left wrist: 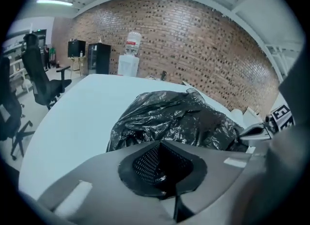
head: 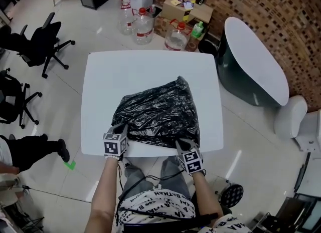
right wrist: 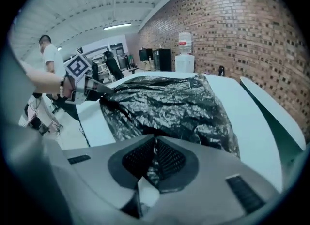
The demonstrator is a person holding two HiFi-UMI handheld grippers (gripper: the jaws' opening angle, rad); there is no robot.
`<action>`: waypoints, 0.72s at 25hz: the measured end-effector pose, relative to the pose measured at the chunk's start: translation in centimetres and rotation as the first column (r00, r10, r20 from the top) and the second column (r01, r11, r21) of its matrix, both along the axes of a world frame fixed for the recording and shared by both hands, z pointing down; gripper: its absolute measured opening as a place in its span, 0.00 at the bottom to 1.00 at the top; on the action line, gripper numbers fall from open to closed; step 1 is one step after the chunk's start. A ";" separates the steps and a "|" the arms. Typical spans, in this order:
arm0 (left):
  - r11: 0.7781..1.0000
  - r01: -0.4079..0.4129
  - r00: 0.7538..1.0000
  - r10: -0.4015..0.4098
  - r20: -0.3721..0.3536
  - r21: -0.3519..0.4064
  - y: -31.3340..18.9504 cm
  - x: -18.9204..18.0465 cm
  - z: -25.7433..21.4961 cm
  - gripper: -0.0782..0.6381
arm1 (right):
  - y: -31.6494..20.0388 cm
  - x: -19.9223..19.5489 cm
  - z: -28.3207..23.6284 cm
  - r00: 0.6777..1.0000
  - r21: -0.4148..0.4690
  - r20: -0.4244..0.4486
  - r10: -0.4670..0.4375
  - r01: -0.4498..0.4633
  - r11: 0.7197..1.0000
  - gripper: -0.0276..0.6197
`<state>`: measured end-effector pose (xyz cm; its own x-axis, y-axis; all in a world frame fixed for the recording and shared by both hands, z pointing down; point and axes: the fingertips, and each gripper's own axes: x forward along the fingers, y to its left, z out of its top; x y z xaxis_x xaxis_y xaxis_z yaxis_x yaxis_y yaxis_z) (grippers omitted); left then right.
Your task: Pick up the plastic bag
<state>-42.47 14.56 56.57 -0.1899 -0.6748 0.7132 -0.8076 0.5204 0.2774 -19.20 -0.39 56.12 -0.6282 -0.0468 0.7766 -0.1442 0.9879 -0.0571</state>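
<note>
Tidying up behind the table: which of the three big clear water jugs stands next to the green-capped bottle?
The rightmost jug, red-capped, right beside the green-capped bottle; the other two jugs stand together further left.

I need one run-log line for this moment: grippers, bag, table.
left gripper: shut on near edge of plastic bag | right gripper: shut on same edge | plastic bag: crumpled, resting on white table
</note>
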 end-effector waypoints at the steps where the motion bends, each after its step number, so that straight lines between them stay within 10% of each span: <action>1: 1.000 0.012 1.000 -0.012 0.004 -0.007 0.2 -0.4 0.3 0.12 | 0.4 1.0 0.4 1.000 -0.005 -0.012 -0.002 0.002 1.000 0.09; 5: 0.999 0.045 0.999 -0.045 0.002 -0.028 0.5 -1.9 1.5 0.12 | 0.0 2.7 1.5 0.999 -0.031 -0.011 0.034 -0.035 0.999 0.09; 9: 0.985 0.042 0.999 -0.043 0.004 0.164 -1.1 -1.6 -4.6 0.13 | -1.0 0.3 -4.3 0.985 -0.076 0.166 0.036 -0.023 0.997 0.09; 18: 0.890 0.059 0.966 -0.166 0.199 0.452 3.1 -1.1 -23.1 0.11 | -4.8 -6.1 -23.0 0.843 -0.085 0.531 0.084 -0.046 0.995 0.05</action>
